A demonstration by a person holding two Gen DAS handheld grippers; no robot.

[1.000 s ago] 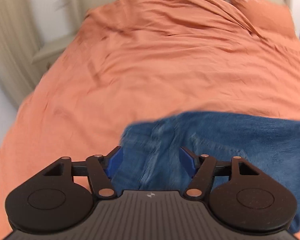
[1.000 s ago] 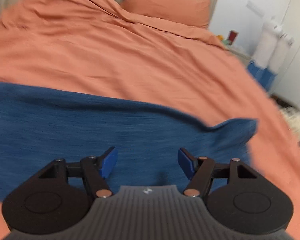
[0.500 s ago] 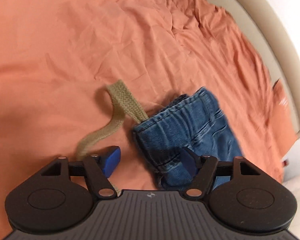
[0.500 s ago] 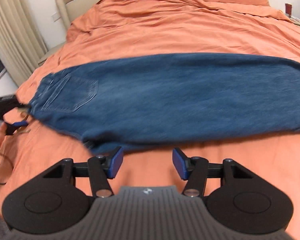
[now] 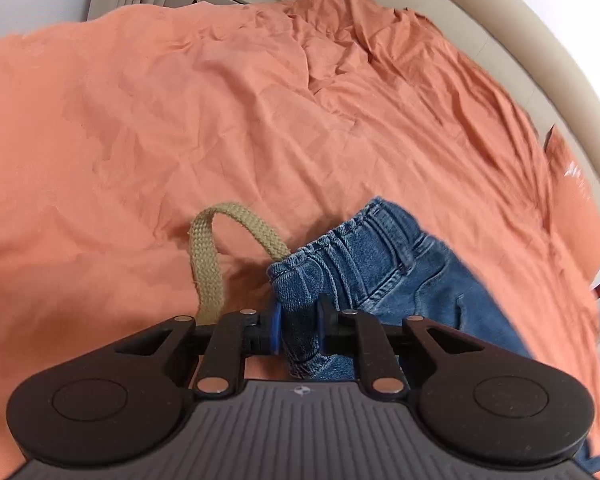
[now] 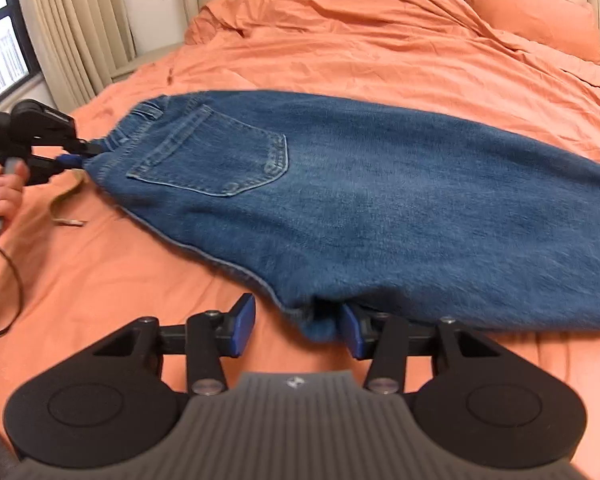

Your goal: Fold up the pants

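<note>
Our jeans (image 6: 380,184) lie lengthwise across the bed (image 6: 340,40), waist leftward. Our left gripper (image 5: 299,328) is closing, pinching the waistband; our right gripper (image 6: 298,326) is closing around the lower edge.

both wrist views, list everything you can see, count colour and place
jeans: one, blue denim, flat across the bed, back pocket up
drawstring: one, khaki woven, looping out of the waistband onto the duvet
duvet: one, orange, covering the bed
pillow: one, orange, at the headboard
headboard: one, beige, behind the bed
curtains: beige, beside the window
cable: one, black, on the duvet's near left side
left gripper: black, blue fingers closing on the waistband corner
right gripper: black, blue fingers closing around the jeans' near edge
hand: one, holding the left gripper's handle
</note>
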